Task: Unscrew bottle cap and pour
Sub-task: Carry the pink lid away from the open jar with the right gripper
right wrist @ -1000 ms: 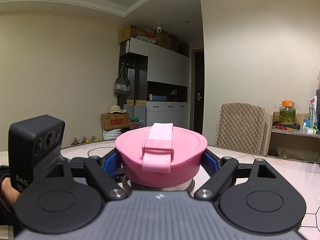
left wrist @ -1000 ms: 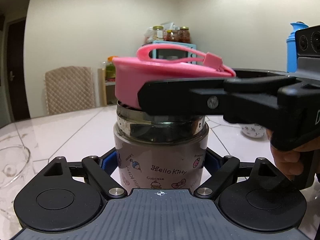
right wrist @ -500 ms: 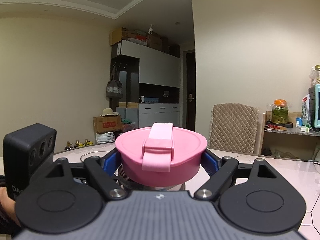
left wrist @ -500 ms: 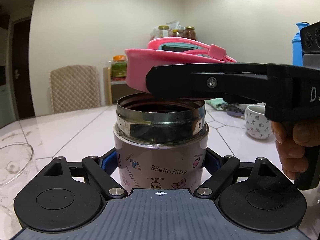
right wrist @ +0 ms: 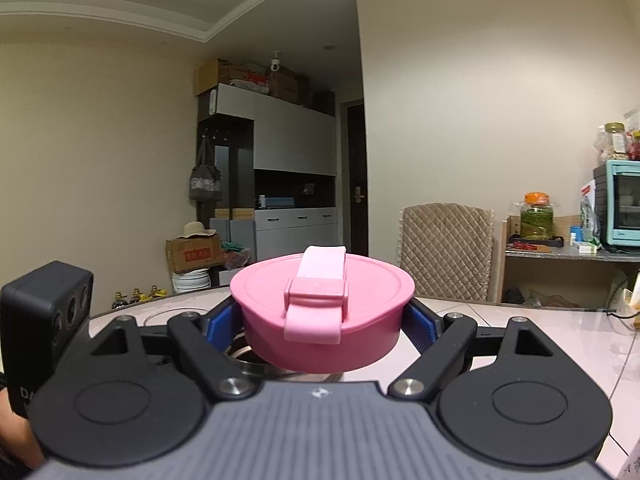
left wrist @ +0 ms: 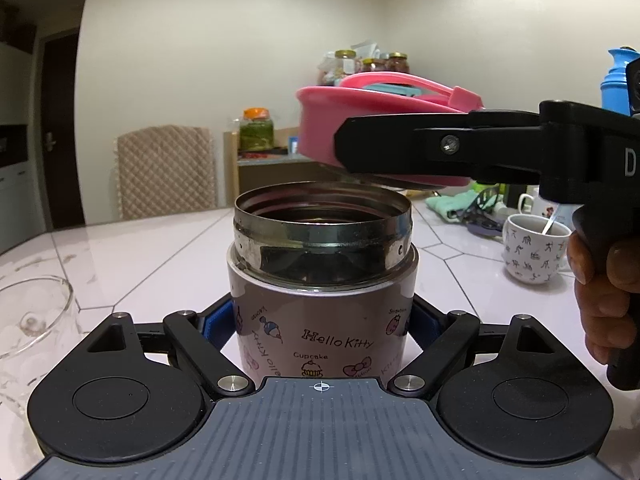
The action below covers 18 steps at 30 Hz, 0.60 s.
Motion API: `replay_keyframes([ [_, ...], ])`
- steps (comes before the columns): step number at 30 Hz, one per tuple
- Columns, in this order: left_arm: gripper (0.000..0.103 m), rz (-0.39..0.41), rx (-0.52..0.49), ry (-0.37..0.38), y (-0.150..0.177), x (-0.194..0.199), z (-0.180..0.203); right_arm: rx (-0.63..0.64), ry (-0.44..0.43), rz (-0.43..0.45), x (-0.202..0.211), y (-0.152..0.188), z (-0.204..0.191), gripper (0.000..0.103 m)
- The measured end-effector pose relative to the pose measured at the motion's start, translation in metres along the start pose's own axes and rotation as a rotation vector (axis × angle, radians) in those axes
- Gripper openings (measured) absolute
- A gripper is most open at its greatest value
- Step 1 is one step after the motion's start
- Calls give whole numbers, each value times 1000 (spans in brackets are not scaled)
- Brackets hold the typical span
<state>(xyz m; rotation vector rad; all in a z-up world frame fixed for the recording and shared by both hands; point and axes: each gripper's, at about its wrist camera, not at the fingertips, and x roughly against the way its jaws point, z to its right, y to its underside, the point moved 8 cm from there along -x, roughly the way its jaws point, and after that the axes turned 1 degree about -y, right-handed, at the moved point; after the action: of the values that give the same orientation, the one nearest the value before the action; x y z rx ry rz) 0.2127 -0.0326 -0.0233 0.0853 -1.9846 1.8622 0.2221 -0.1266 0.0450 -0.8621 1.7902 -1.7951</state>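
Note:
My left gripper (left wrist: 322, 320) is shut on a Hello Kitty food jar (left wrist: 320, 312) that stands upright on the table, its steel mouth (left wrist: 322, 216) open. My right gripper (right wrist: 322, 320) is shut on the jar's pink cap (right wrist: 322, 312) with a folded handle strap. In the left wrist view the cap (left wrist: 320, 128) hangs above and right of the jar's mouth, clear of it, held by the right gripper's black fingers (left wrist: 400, 148). The jar's rim (right wrist: 244, 360) shows just under the cap in the right wrist view.
A clear glass bowl (left wrist: 28, 320) sits at the left of the pale tiled table (left wrist: 140, 256). A patterned mug (left wrist: 532, 248) with a spoon, a green cloth (left wrist: 452, 204) and a blue bottle (left wrist: 616, 76) are at the right. A padded chair (left wrist: 164, 172) stands behind.
The pink cap has come off the jar's mouth, rising and moving to the right with my right gripper. The jar stays still in my left gripper.

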Motion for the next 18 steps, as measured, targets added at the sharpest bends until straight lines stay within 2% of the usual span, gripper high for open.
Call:
replay_keyframes([
  [18,90,-3,9,-15,2,-3,-7,-35,82,16,16,4,10,85],
])
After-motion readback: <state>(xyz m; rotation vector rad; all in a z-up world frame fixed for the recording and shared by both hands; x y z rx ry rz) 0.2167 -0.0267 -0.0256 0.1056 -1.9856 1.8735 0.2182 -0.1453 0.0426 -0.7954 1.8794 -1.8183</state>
